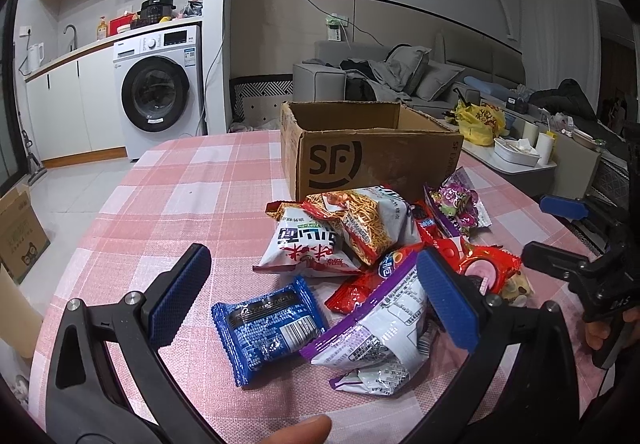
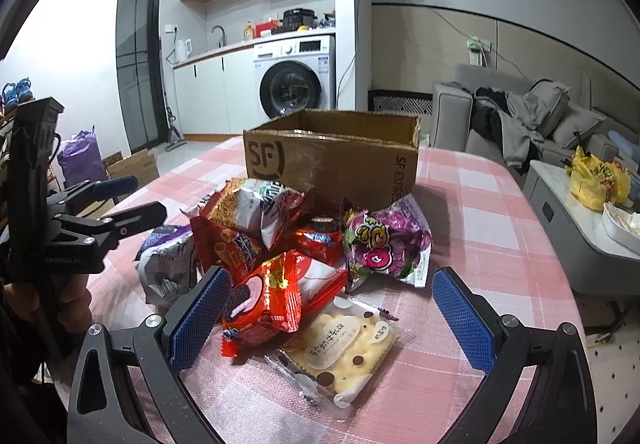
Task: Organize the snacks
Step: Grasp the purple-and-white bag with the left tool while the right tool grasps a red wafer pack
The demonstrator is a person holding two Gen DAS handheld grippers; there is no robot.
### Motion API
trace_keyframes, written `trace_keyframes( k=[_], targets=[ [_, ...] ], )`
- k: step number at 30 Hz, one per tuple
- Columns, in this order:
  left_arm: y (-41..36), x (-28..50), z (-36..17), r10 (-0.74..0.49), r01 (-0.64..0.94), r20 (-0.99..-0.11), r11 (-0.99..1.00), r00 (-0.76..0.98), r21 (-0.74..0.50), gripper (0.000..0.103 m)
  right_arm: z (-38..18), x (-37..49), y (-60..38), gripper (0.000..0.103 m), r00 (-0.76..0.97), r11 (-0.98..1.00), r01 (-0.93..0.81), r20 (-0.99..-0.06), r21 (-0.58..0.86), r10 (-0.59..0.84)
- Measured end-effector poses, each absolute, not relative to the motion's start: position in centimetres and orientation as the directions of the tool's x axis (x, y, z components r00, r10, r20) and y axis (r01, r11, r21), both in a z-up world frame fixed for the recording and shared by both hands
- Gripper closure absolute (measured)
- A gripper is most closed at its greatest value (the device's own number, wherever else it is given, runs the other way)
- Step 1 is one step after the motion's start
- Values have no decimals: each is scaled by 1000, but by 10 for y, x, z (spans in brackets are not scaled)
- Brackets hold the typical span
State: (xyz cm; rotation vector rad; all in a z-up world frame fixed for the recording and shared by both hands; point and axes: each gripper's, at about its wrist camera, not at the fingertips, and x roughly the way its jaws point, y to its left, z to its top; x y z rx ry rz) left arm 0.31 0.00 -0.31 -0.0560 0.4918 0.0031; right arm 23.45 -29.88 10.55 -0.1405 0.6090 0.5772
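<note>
A: Snacks (image 1: 360, 244) lie heaped on the desk (image 1: 180, 204), which carries a pink checked cloth. Behind the heap stands an open cardboard box (image 1: 360, 148), marked SF on its front wall.

B: How does the left tool (image 1: 316, 296) stand?

A: It is wide open and holds nothing. A blue packet (image 1: 266, 328) lies on the cloth between its two blue pads. Its right-hand pad (image 1: 448, 296) sits in front of a purple-and-white bag (image 1: 376, 340); contact cannot be told.

B: And the right tool (image 2: 332, 318)?

A: It is likewise spread wide, with nothing gripped. A clear pack of pale biscuits (image 2: 344, 352) lies between its pads. A red cookie pack (image 2: 272, 296) lies just beside the left-hand pad (image 2: 200, 320). A purple candy bag (image 2: 384, 244) rests farther back, near the box.

B: Do the views show each other's tool?

A: Yes. The left view shows the right tool at its right edge, held in a hand (image 1: 600, 328). The right view shows the left tool at its left edge, open.
</note>
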Motion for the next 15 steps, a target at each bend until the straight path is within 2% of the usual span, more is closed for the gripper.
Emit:
trace_keyframes(
  k=[7,15],
  targets=[
    [-8,12,-7,-49,35,-512,999,858,-37,0,100,247,-301,0,647,856,-513,-629,59,431],
    [-15,17,-14,-128,120,-559,991,820,-50,5,97,244,-291,0,586,818,-569,-656,86,476]
  ],
)
